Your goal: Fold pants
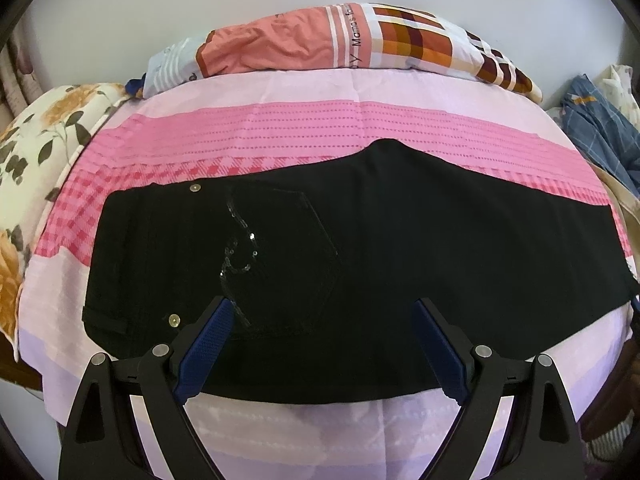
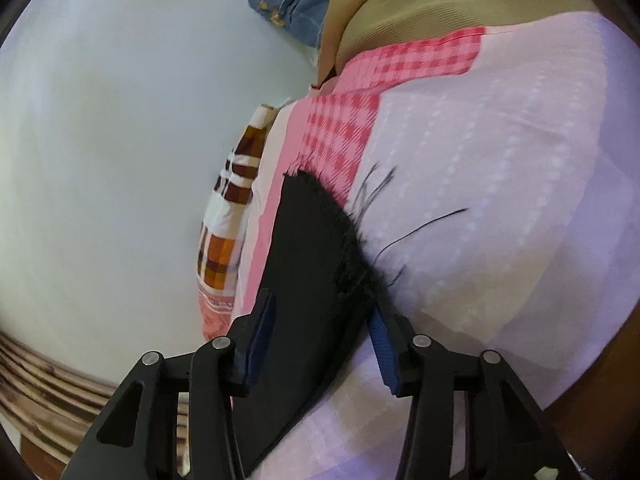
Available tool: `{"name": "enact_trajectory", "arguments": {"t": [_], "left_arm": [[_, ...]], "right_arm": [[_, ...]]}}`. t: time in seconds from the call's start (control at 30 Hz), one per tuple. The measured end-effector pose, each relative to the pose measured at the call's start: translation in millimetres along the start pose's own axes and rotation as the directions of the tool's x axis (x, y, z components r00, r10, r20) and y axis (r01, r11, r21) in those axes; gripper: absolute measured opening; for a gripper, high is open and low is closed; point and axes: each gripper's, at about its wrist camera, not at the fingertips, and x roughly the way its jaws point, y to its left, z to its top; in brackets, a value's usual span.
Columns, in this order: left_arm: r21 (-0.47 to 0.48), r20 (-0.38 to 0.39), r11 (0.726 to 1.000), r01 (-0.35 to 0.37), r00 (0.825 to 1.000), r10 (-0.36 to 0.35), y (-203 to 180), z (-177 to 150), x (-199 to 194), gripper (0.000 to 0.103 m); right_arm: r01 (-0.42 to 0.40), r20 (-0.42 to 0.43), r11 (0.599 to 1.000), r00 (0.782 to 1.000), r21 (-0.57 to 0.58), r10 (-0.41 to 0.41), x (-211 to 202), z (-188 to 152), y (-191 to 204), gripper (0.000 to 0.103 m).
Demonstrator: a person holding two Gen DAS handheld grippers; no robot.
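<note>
Black pants lie flat across the pink bed sheet, folded lengthwise, with the waist, rivets and a sequined back pocket at the left and the legs running right. My left gripper hovers open over the near edge of the seat area, its blue pads wide apart and holding nothing. In the right wrist view the frayed leg end of the pants lies on the sheet between the fingers of my right gripper. That gripper is open and its pads do not clamp the cloth. Loose black threads trail off the hem.
A folded patchwork quilt lies along the far side of the bed by the wall. A floral pillow is at the left. Blue checked cloth is heaped at the right, beyond the bed's edge.
</note>
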Motion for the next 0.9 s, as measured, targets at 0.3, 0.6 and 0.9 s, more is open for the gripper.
{"name": "enact_trajectory", "arguments": {"t": [0.3,0.6,0.9], "left_arm": [[-0.030,-0.005,0.999,0.012,1.000,-0.012,6,0,0,0.090],[-0.047,0.005,0.999,0.013,1.000,-0.013,11,-2,-2,0.090],[-0.059,0.011,0.998,0.021,1.000,-0.020,21,-2,-4,0.090]], "right_arm": [[0.048,-0.009,0.997,0.999,-0.060,-0.049,16,9,1,0.027],[0.138,-0.028,0.988,0.990,-0.070,-0.140,23,9,6,0.006],[0.097,-0.035,0.995,0.995,-0.007,-0.097,21,10,15,0.006]]}}
